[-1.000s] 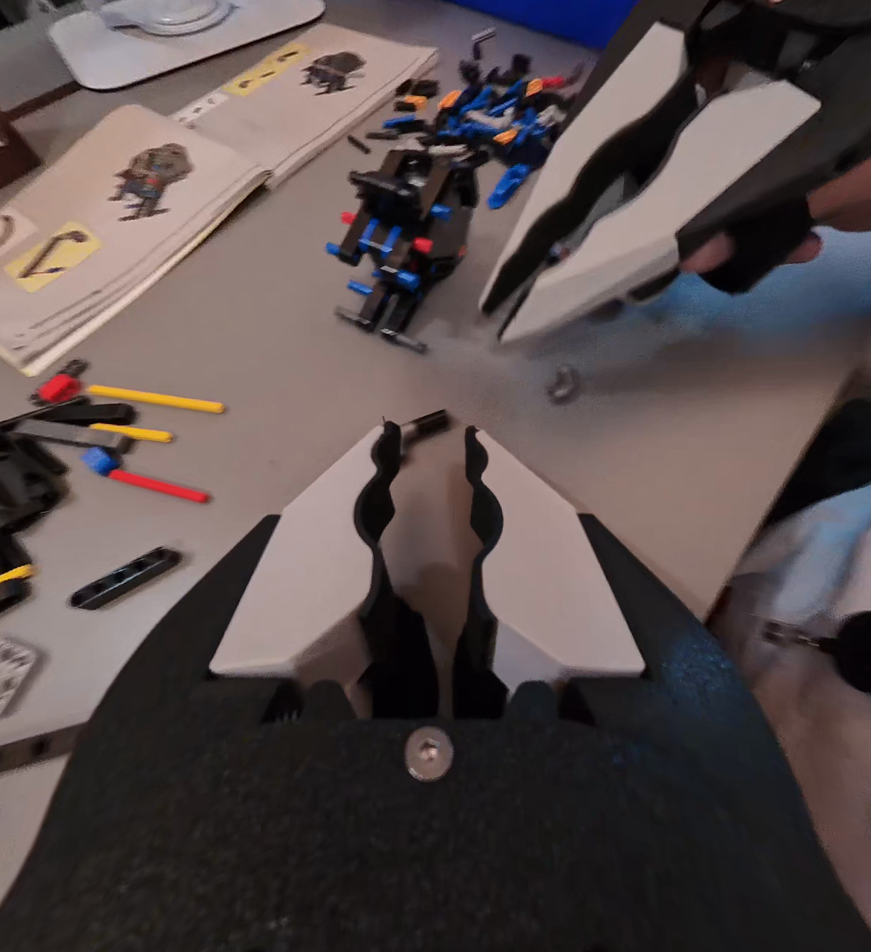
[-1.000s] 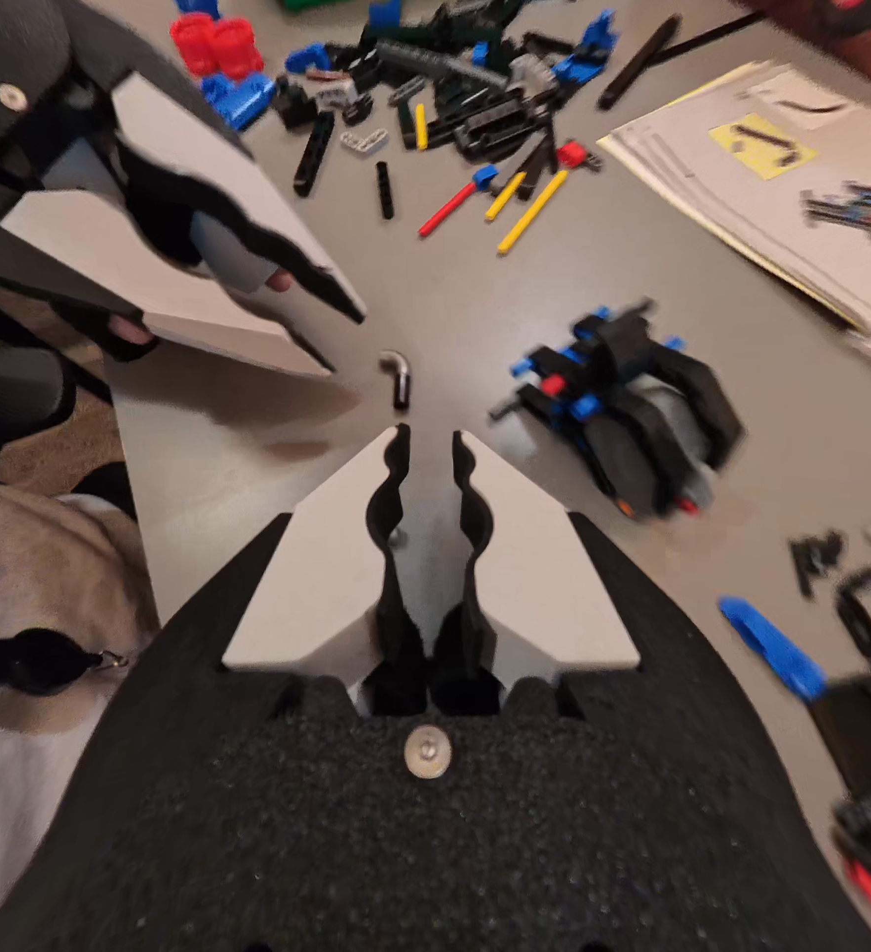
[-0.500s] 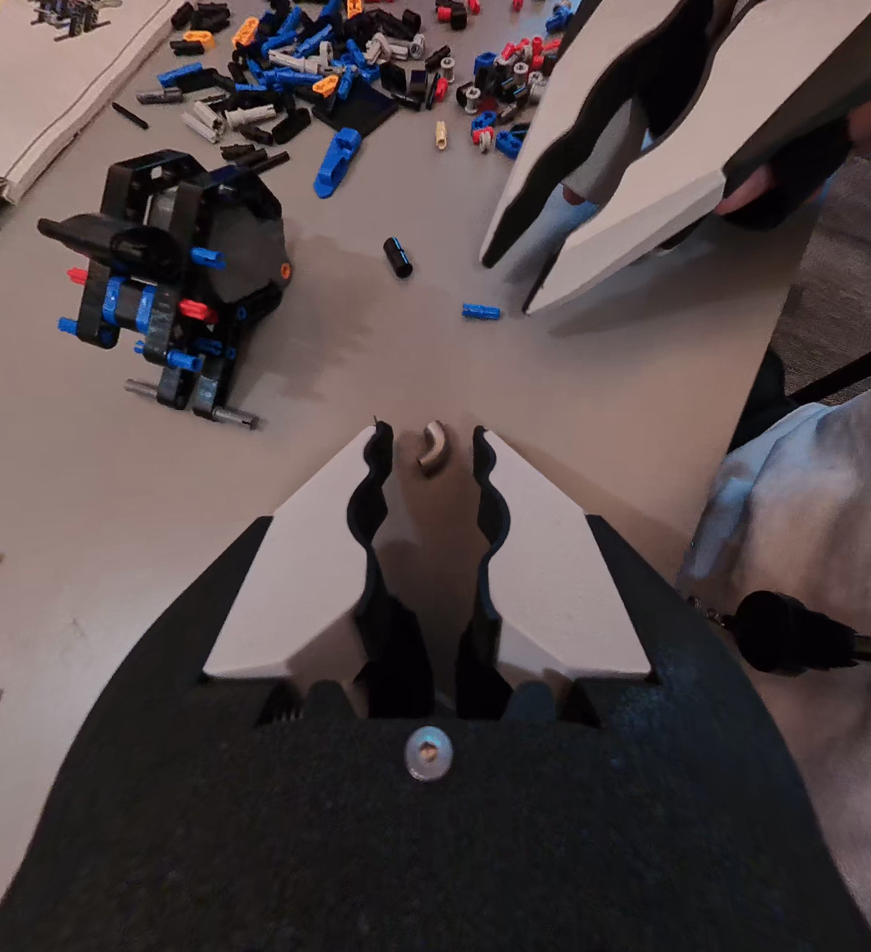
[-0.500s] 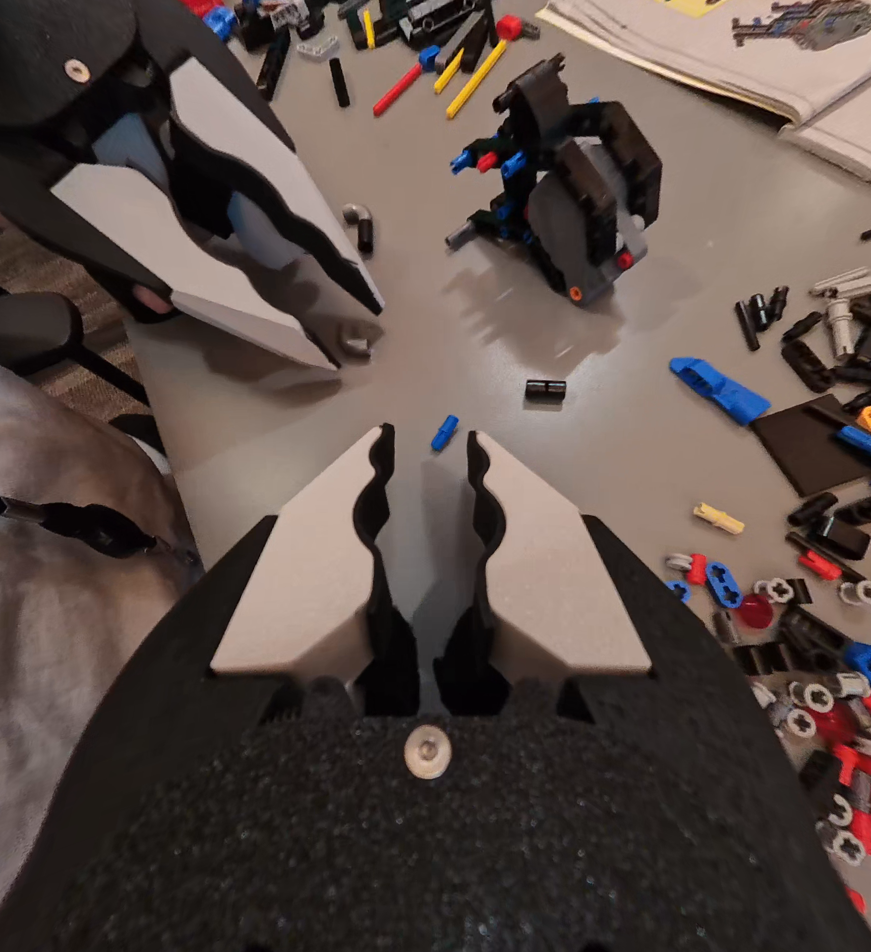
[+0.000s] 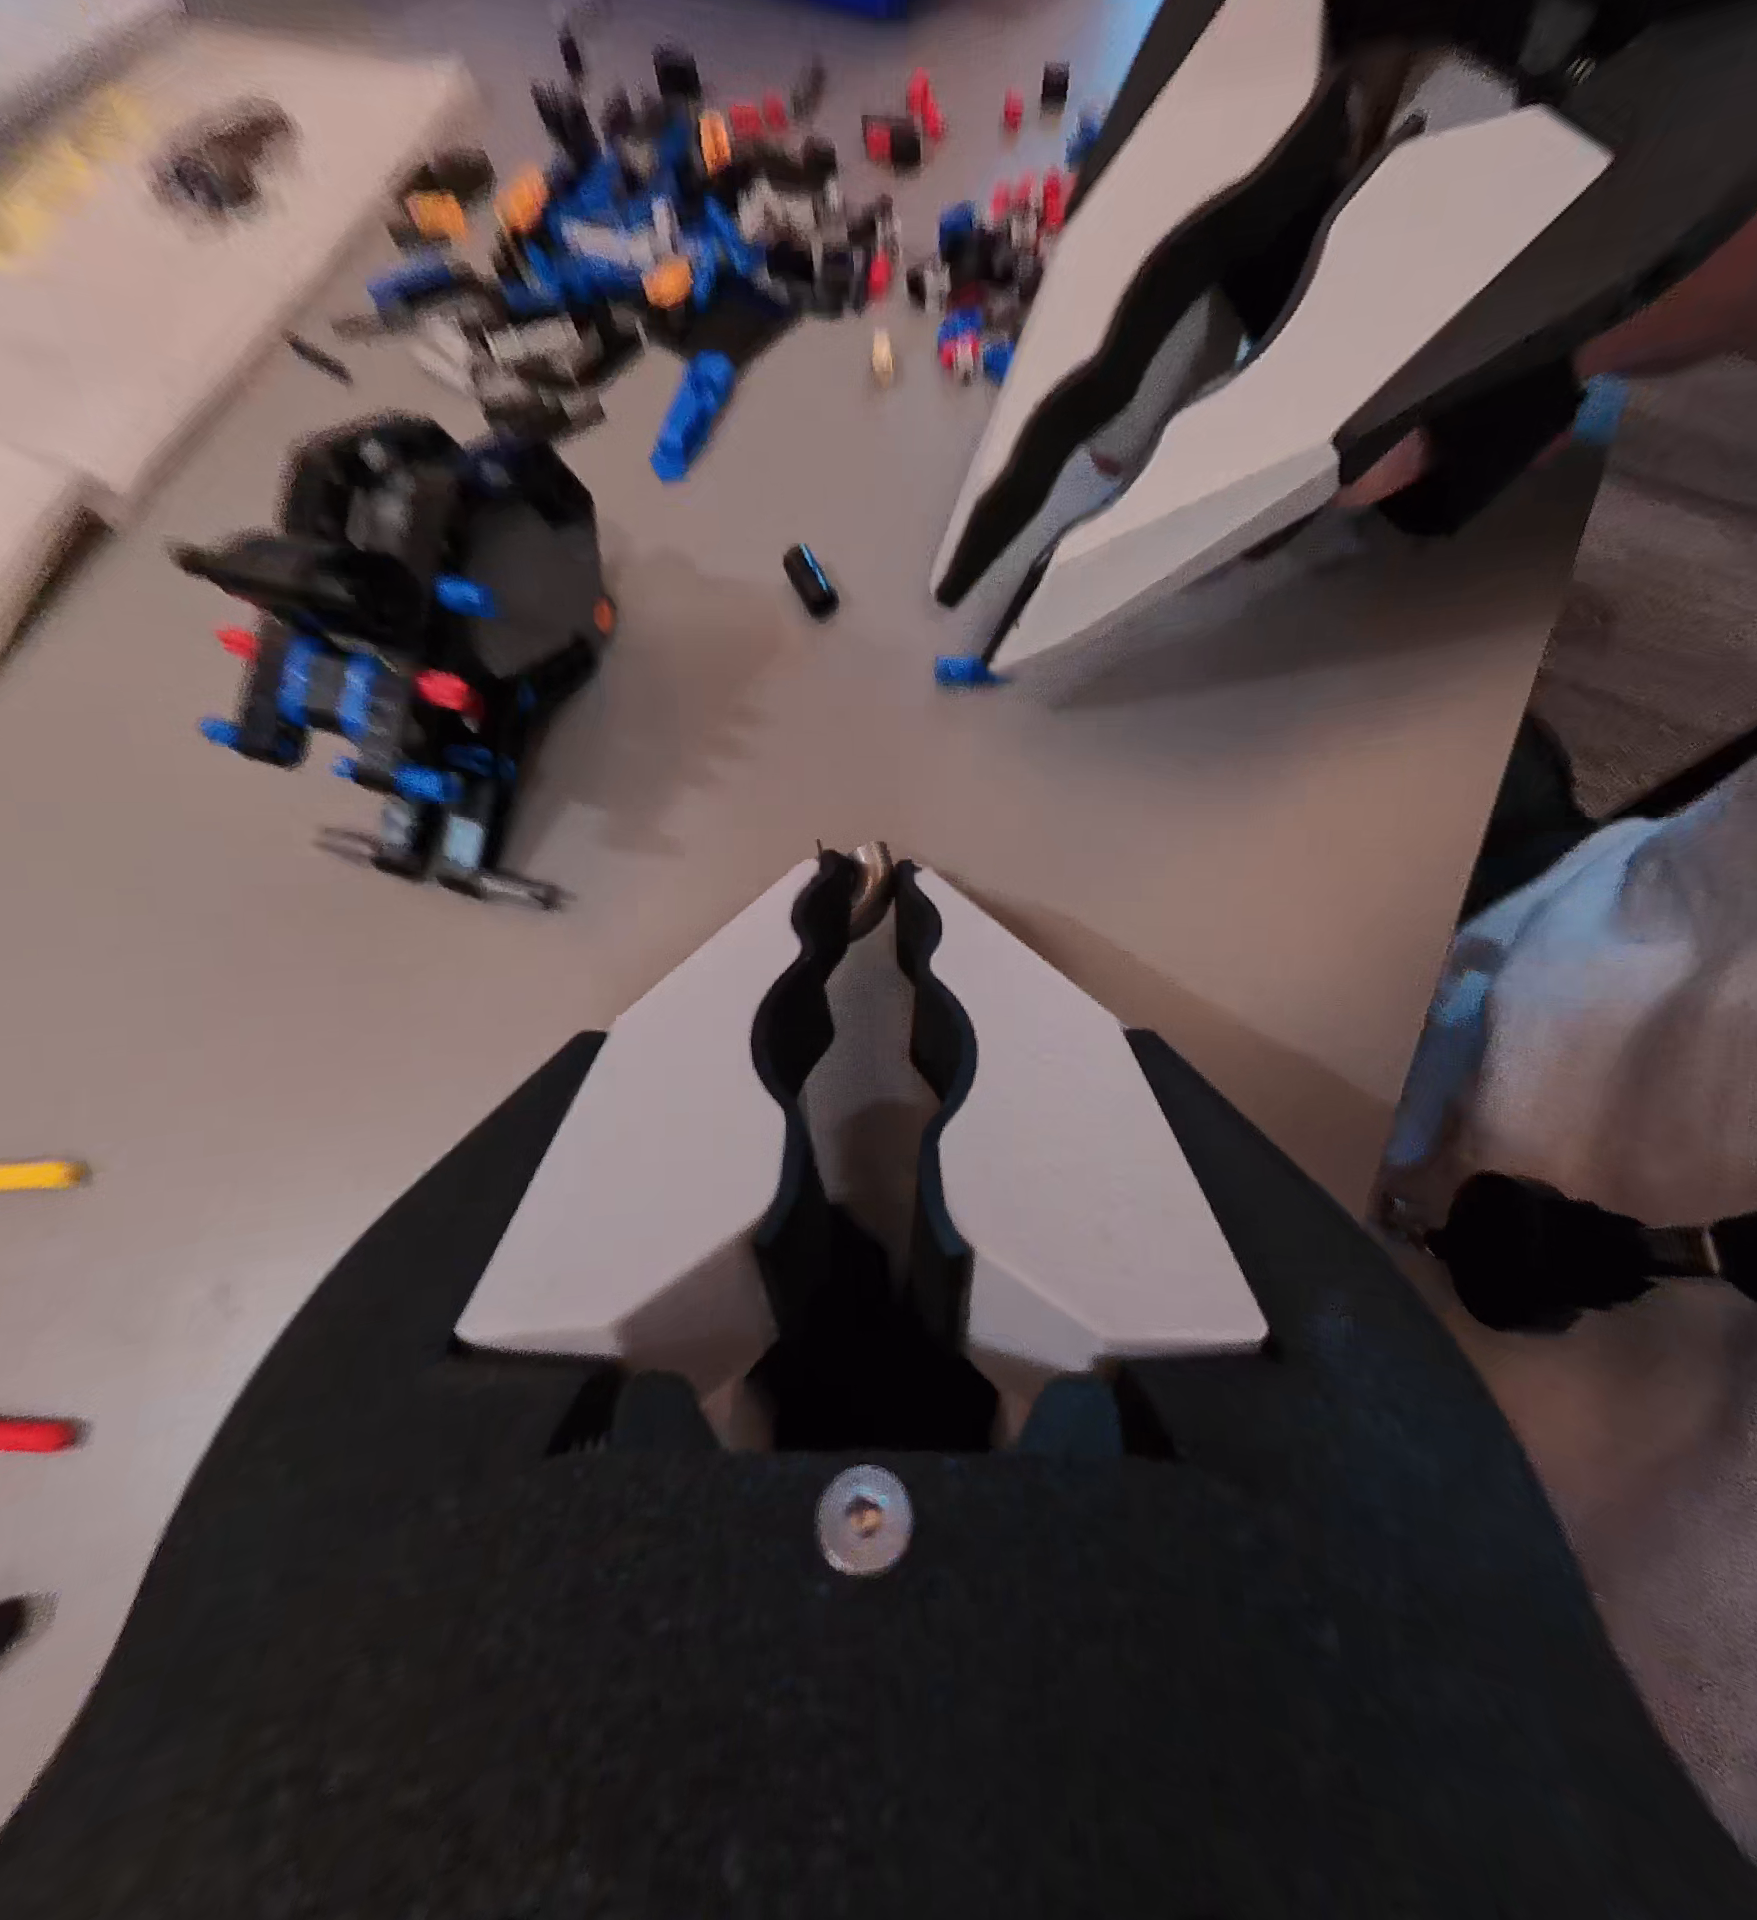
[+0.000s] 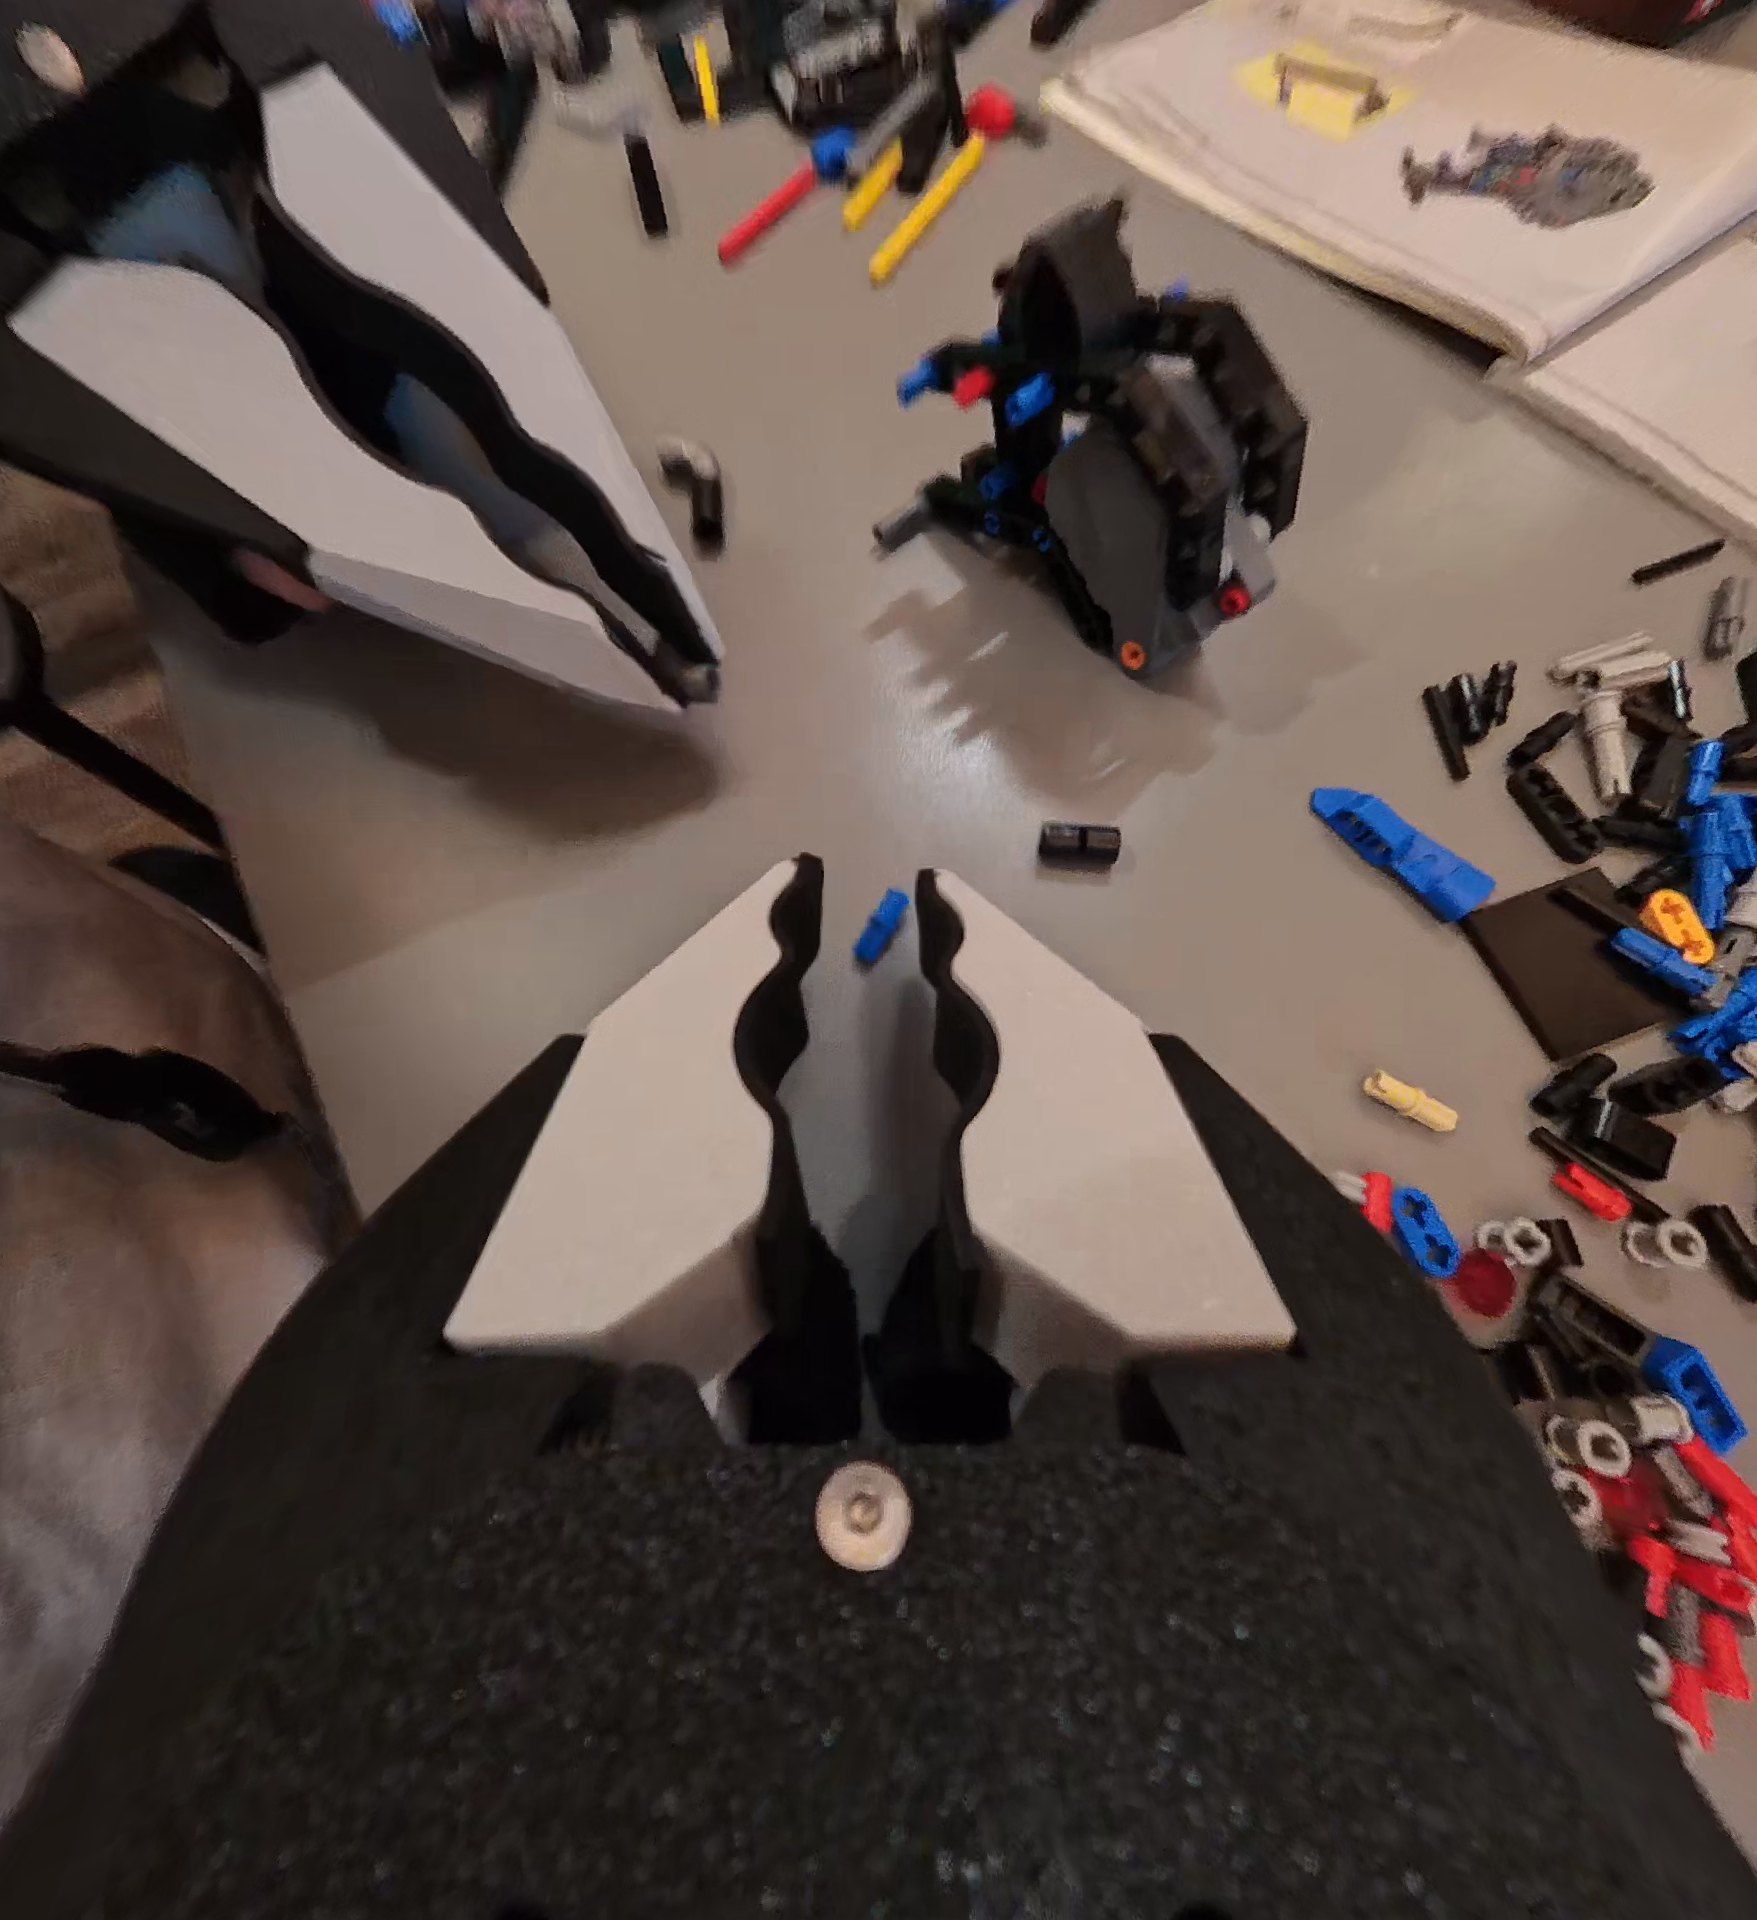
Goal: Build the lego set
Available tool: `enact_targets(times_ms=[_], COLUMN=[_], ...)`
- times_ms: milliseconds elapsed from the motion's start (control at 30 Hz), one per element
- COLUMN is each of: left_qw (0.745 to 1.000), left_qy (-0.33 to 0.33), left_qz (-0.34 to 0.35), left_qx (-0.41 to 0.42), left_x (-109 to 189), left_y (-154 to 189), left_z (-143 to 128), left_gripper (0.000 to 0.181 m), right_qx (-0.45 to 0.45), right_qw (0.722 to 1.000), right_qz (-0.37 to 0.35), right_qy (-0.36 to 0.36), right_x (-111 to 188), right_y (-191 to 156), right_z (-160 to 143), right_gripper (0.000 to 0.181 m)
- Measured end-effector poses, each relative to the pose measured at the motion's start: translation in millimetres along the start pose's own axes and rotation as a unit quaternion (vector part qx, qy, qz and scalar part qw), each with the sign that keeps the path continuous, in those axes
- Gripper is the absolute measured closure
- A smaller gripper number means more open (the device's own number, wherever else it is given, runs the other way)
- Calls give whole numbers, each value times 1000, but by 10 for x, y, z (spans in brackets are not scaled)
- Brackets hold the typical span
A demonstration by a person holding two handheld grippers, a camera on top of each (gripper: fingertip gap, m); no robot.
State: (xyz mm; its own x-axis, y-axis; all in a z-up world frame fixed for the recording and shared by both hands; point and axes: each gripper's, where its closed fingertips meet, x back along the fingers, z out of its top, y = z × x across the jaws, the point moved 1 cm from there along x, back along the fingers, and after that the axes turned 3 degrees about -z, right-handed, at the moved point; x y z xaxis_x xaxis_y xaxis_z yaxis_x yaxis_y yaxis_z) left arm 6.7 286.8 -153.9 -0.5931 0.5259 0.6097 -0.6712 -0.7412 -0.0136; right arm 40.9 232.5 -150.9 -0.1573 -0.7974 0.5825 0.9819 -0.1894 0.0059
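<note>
My left gripper [image 5: 866, 871] is shut on a small grey curved piece [image 5: 870, 891] low over the grey table; the piece also shows at its tips in the right wrist view [image 6: 695, 681]. My right gripper [image 6: 866, 881] is open, with its tips on either side of a small blue pin [image 6: 881, 925] lying on the table. The blue pin [image 5: 965, 671] also shows in the left wrist view, by the right gripper's tips. The partly built black and blue model [image 6: 1128, 468] stands beyond both grippers and also shows in the left wrist view [image 5: 406, 634].
A black connector [image 6: 1079, 842] lies just past the blue pin. A grey-and-black elbow piece [image 6: 695, 486] lies near the left gripper. A pile of loose parts [image 6: 1705, 935] spreads at the right. Open instruction booklets [image 6: 1476, 177] and yellow and red axles [image 6: 915, 208] lie farther back. The table edge is close on my side. Across from one pair of fingers to the other is roughly 6 cm. Between my right fingertips and the black connector [image 6: 1079, 842] there is roughly 4 cm. The left camera catches it too, in the left wrist view [image 5: 808, 586].
My left gripper has closed on the grey curved piece. My right gripper has moved forward and narrowed, so the blue pin now lies between its tips.
</note>
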Motion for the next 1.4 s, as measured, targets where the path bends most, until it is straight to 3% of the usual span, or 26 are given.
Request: enact_targets(times_ms=[100, 233, 400, 600, 800, 1033, 1167, 1233, 1300, 1400], left_qw=[993, 963, 938, 934, 908, 905, 940, 953, 952, 921], left_qy=[101, 255, 338, 332, 240, 231, 254, 256, 253, 215], left_qz=[25, 16, -1, 9, 116, 114, 26, -84, -166, -312], left_qx=[-56, -87, -80, -130, -323, -340, -227, -136, -38, 86], left_x=[158, 414, 572, 529, 294, 254, 338, 406, 467, 505], left_y=[-18, 36, 24, 89, 108, 93, 100, 161, 113, 150], left_z=[269, 619, 764, 756, 557, 520, 591, 625, 678, 687], left_gripper=[175, 175, 175, 175, 175, 175, 175, 175, 175, 175], right_qx=[-60, -107, -66, -96, -120, -108, -134, -131, -65, 63], right_qw=[992, 963, 965, 953, 955, 968, 950, 945, 952, 961], right_qz=[71, 155, 155, 183, 199, 172, 215, 233, 226, 189], right_qy=[84, 191, 201, 221, 182, 148, 182, 191, 194, 193], right_x=[125, 328, 310, 302, 195, 102, 201, 272, 318, 352], right_y=[-142, -230, -271, -368, -390, -326, -296, -253, -265, -288], right_z=[307, 687, 746, 890, 767, 627, 671, 671, 661, 683], right_gripper=[164, 163, 163, 162, 165, 165, 165, 163, 160, 158])
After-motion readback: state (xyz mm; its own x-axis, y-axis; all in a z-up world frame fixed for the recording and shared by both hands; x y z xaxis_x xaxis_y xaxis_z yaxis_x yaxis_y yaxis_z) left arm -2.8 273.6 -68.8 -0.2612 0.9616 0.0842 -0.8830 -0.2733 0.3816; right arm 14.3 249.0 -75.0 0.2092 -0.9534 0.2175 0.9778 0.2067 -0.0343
